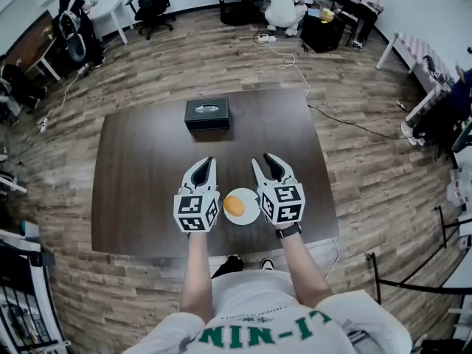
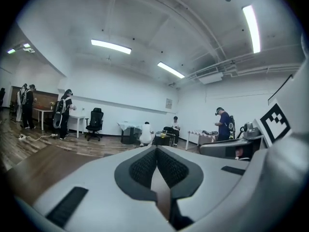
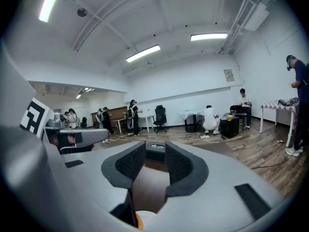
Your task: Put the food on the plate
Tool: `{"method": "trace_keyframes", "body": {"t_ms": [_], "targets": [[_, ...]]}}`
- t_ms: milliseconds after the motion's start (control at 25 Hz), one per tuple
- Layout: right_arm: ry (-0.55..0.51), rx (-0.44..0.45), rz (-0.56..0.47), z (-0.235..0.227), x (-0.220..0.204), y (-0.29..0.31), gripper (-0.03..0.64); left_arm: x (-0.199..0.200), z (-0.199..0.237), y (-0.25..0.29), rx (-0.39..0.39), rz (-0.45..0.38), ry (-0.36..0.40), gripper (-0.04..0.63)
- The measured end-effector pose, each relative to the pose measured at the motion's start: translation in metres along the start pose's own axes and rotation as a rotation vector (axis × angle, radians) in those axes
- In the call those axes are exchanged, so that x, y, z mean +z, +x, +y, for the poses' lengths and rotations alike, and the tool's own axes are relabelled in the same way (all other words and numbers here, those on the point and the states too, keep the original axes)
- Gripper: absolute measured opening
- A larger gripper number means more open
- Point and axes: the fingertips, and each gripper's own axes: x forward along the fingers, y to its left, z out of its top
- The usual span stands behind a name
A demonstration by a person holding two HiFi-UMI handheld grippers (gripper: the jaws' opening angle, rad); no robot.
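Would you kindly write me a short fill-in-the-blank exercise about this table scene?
The white plate holds one ____ piece of food.
The plate lies ____ the left gripper and the right gripper.
On the table, the black box stands toward the ____ side from the person.
The right gripper's jaws stand ____, with nothing between them.
Missing words: orange; between; far; apart.

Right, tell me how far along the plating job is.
Done: the orange food already sits on the white plate. In hand: nothing. The right gripper has its jaws apart and empty, and the left gripper is shut on nothing. Left: no other food shows on the table, so it looks finished.
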Motion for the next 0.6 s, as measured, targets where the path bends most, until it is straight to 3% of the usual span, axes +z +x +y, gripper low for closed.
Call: {"method": "trace_keyframes", "body": {"t_ms": [360, 600], "targets": [[-0.027, -0.026, -0.125, 0.001, 0.059, -0.031, 0.063, 0.056, -0.026, -0.015, -0.016, -0.106, 0.061, 0.014], [-0.063, 0.018, -0.203, 0.011, 0.092, -0.049, 0.017, 0.089, -0.039, -0.022, -0.035, -0.197, 0.095, 0.014]]}}
